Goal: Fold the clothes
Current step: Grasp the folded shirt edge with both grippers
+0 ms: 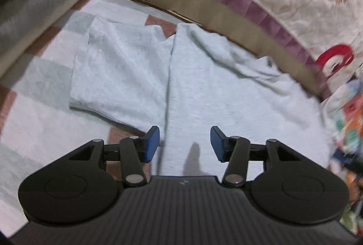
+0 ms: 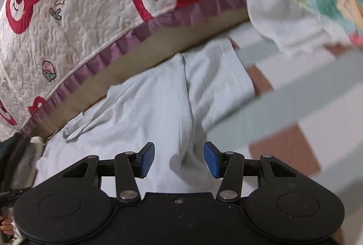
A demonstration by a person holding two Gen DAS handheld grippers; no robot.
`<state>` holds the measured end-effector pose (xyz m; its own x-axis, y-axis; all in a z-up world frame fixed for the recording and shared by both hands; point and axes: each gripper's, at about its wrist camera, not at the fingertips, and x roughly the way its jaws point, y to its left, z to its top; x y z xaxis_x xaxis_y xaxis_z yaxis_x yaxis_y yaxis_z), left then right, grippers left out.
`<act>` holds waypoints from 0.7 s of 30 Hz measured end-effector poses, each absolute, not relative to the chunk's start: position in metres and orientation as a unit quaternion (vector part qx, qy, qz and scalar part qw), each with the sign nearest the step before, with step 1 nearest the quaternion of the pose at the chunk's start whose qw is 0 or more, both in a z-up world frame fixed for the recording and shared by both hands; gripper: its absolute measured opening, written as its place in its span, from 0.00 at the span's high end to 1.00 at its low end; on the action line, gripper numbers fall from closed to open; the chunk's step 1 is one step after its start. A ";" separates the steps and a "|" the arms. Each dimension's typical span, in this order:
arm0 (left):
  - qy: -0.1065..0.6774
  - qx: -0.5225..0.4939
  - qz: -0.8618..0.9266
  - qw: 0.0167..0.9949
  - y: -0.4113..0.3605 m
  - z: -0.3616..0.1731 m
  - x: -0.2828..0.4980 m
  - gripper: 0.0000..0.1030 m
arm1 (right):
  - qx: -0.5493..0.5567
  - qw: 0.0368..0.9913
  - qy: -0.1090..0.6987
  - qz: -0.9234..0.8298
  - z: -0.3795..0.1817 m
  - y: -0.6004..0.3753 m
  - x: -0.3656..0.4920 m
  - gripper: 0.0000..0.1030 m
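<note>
A pale blue garment [image 1: 199, 90] lies spread on a checked sheet [image 1: 40, 77], with one sleeve [image 1: 118, 77] folded flat at the left and a wrinkled part at the upper right. My left gripper [image 1: 185, 145] hovers open just above its lower middle, nothing between the blue pads [image 1: 152, 143]. In the right wrist view the same garment [image 2: 158, 104] runs up toward the quilt, a seam fold down its middle. My right gripper [image 2: 179, 160] is open over the garment's near end, with cloth lying below the gap, not held.
A quilt with red bears and a purple frill [image 2: 74, 18] hangs over a tan edge [image 1: 204, 11] along the far side. A grey blanket [image 1: 34, 7] lies at the left. A floral cloth and white fabric [image 2: 290, 9] sit at the right. Checked sheet [image 2: 306, 86] extends right.
</note>
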<state>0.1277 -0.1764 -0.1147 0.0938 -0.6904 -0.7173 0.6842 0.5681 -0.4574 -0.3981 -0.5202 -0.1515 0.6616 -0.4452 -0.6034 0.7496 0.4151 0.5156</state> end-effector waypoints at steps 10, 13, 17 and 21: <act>0.492 0.058 -0.468 0.732 -0.196 -0.128 0.110 0.44 | 0.358 0.831 0.227 -0.360 -0.168 -0.508 -0.380 0.47; 0.487 0.064 -0.479 0.727 -0.196 -0.128 0.106 0.48 | 0.353 0.833 0.221 -0.365 -0.167 -0.508 -0.381 0.47; 0.481 0.073 -0.495 0.720 -0.196 -0.128 0.102 0.44 | 0.356 0.831 0.238 -0.355 -0.173 -0.510 -0.379 0.44; 0.482 0.085 -0.505 0.711 -0.197 -0.130 0.097 0.91 | 0.352 0.836 0.234 -0.350 -0.181 -0.502 -0.379 0.46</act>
<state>0.0974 -0.1969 -0.1304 0.0251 -0.6361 -0.7712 0.8006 0.4747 -0.3655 -0.3794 -0.5021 -0.1806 0.6452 -0.4209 -0.6377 0.7502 0.5069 0.4245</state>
